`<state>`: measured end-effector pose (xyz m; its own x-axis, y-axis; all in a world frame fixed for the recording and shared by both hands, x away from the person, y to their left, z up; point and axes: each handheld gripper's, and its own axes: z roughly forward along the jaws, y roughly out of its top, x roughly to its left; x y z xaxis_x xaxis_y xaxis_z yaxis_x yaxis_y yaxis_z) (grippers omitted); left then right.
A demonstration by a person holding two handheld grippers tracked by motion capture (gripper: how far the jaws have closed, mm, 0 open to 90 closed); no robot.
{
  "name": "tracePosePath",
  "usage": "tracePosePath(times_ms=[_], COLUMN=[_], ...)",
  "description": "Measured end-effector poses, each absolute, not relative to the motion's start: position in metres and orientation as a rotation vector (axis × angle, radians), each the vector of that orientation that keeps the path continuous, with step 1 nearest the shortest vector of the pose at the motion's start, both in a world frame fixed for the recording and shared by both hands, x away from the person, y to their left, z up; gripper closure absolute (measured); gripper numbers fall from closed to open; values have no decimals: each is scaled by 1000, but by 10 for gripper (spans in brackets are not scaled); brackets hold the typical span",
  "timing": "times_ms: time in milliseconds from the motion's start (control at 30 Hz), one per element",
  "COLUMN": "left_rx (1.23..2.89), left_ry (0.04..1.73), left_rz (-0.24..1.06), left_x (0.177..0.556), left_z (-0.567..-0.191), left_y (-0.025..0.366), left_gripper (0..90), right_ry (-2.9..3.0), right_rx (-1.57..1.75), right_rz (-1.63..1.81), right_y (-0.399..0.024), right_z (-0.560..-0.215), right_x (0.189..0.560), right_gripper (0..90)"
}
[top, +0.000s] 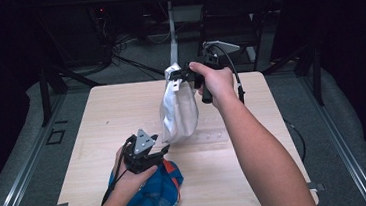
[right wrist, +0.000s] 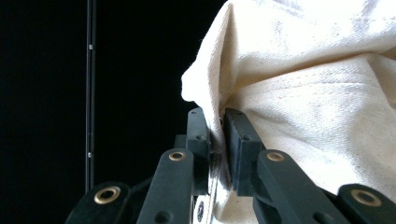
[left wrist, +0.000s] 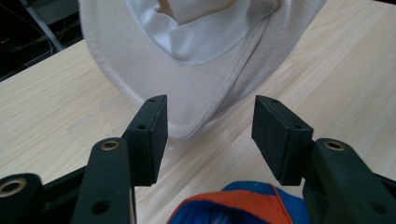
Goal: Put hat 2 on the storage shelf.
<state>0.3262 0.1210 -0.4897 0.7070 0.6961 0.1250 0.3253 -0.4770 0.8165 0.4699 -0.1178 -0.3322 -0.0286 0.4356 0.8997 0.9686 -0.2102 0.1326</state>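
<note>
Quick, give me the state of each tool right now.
Left tool: open, holding nothing, above the blue and orange cap.
Right tool: shut on the white cap, holding it up above the table.

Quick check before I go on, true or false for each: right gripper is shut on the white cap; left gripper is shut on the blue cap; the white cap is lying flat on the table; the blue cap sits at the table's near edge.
1. The right gripper is shut on the white cap. True.
2. The left gripper is shut on the blue and orange cap. False: its jaws stand open, empty, over that cap.
3. The white cap lies flat on the table. False: it hangs from the right gripper.
4. The blue and orange cap sits near the table's near edge. True.
</note>
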Motion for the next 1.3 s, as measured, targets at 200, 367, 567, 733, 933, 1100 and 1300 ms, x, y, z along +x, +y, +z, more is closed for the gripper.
tracePosePath(times_ms=[200, 367, 567, 733, 933, 1100, 1300], left_rx=[2151, 2149, 2105, 2064, 2004, 1958, 1931], left_ry=[779, 778, 785, 810, 848, 892, 926], left_rz=[623, 632, 623, 580, 524, 477, 443], left_x=[334, 336, 337, 341, 343, 343, 343], left_z=[-495, -495, -496, -497, -502, -510, -517], left_y=[108, 110, 122, 128, 137, 148, 155], left_gripper=[624, 767, 799, 802, 802, 805, 811], right_ry=[-1477, -1477, -1485, -1493, -1514, -1526, -1563], right_rx=[-1680, -1681, -1678, -1681, -1667, -1669, -1668], right_rz=[-1212, -1212, -1210, -1202, -1182, -1165, -1123], right_y=[-117, -119, -123, -121, -118, -116, -111], right_z=[-333, -333, -333, -335, -339, -342, -347], right_x=[468, 467, 465, 463, 463, 463, 462], right_gripper=[808, 807, 809, 809, 808, 807, 800])
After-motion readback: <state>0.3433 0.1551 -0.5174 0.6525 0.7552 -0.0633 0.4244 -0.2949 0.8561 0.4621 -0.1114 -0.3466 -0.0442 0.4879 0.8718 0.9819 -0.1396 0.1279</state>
